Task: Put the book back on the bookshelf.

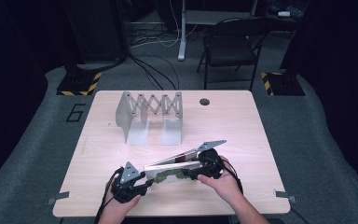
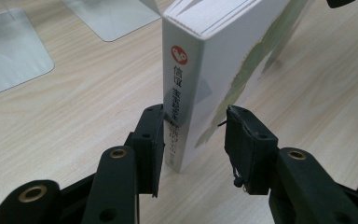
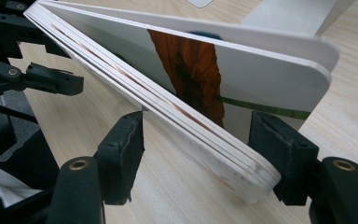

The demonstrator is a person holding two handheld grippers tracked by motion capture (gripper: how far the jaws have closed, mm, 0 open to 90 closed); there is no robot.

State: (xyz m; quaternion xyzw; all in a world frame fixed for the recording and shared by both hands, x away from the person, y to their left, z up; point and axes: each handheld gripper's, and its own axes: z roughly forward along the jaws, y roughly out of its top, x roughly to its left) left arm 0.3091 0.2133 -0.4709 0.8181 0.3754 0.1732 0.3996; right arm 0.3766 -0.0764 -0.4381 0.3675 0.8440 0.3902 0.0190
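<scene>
A white board book (image 1: 172, 170) stands on edge near the table's front, its covers parted at the right end. Its spine (image 2: 186, 93), with a red logo and printed characters, sits between the jaws of my left gripper (image 2: 193, 135). One pad touches the spine corner and the other stands just off the cover. My right gripper (image 3: 200, 140) straddles the book's fanned page end (image 3: 261, 70), open, with a clear gap at one pad. In the high view the left gripper (image 1: 147, 179) is at the book's left end and the right gripper (image 1: 198, 170) at its right end.
An expandable metal book rack (image 1: 149, 112) with upright plates stands at the back middle of the wooden table (image 1: 242, 130). A round cable hole (image 1: 204, 101) lies near the far edge. Beyond the table a folding chair (image 1: 233, 46) stands on the floor.
</scene>
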